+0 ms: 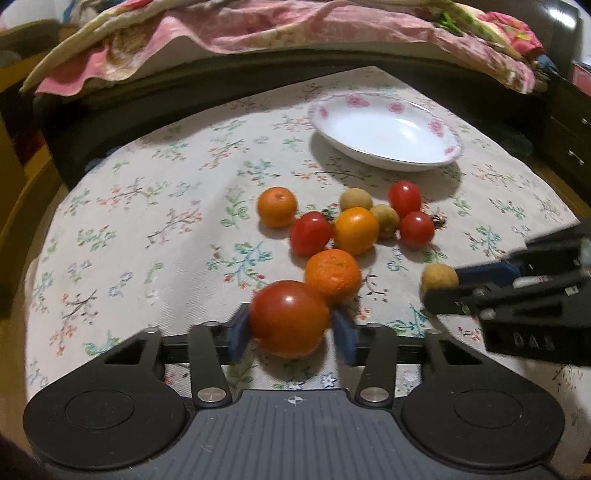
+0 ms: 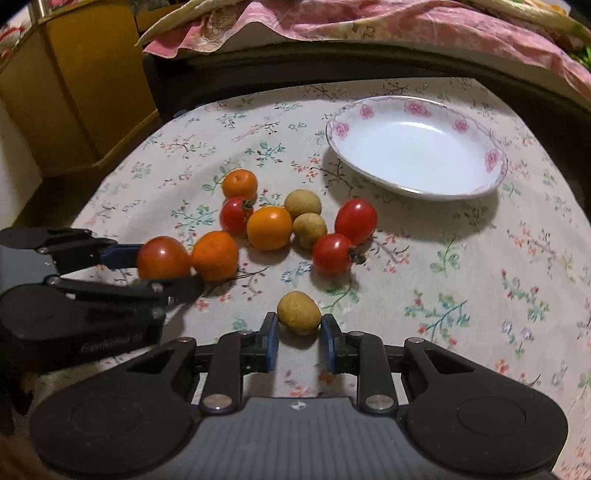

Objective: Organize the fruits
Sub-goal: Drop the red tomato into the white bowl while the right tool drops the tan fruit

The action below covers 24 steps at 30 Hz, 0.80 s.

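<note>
A large red-orange tomato (image 1: 290,317) sits between the blue pads of my left gripper (image 1: 291,332). The left pad touches it and a thin gap shows at the right pad, so the gripper is open. A small tan longan (image 2: 298,312) lies on the cloth, and my right gripper (image 2: 299,341) is shut on it, with both pads against its sides. Ahead lies a cluster of oranges (image 1: 355,230), cherry tomatoes (image 1: 309,233) and two more longans (image 1: 355,199). Beyond them stands a white plate (image 1: 386,131) with pink flowers and nothing on it.
A floral tablecloth (image 1: 147,221) covers the round table. A dark sofa edge with pink bedding (image 1: 258,33) runs along the far side. A yellow wooden cabinet (image 2: 74,92) stands at the left. My grippers sit close together near the front of the fruit cluster.
</note>
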{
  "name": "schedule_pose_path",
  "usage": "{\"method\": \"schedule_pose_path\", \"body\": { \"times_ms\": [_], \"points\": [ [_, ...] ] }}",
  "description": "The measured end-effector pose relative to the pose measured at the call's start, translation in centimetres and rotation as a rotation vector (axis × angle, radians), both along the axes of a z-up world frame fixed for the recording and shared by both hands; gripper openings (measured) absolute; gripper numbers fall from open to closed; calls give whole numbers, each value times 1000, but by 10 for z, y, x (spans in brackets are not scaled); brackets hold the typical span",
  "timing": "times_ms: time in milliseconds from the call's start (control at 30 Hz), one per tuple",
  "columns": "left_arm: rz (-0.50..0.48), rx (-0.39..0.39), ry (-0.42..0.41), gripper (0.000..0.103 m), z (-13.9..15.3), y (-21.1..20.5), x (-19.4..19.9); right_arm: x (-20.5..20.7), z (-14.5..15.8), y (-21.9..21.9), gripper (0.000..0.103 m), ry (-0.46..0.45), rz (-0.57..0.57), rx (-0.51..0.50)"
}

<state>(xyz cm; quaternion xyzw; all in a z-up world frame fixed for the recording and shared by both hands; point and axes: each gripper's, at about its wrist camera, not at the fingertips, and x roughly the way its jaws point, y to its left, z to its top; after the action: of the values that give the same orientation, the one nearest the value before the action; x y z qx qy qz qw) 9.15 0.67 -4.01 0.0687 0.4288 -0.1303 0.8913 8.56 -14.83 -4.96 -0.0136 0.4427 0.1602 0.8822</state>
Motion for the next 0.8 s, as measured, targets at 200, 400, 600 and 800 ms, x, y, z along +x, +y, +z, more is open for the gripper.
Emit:
{"method": "schedule_pose_path", "body": {
  "times_ms": [200,400,600,800],
  "points": [
    [23,8,34,51,4,3,-4,-3,11,0,28,-25,-6,23],
    [26,-38,22,51,21,-3,1,2,23,-14,28,-42,-46,57],
    [-4,-100,-16,51,41,-27,26,23,38,-36,28,-81,-116,69],
    [-35,-116,-37,51,46,-53,62,60,45,-50,28,-111,-167,47]
  ]
}}
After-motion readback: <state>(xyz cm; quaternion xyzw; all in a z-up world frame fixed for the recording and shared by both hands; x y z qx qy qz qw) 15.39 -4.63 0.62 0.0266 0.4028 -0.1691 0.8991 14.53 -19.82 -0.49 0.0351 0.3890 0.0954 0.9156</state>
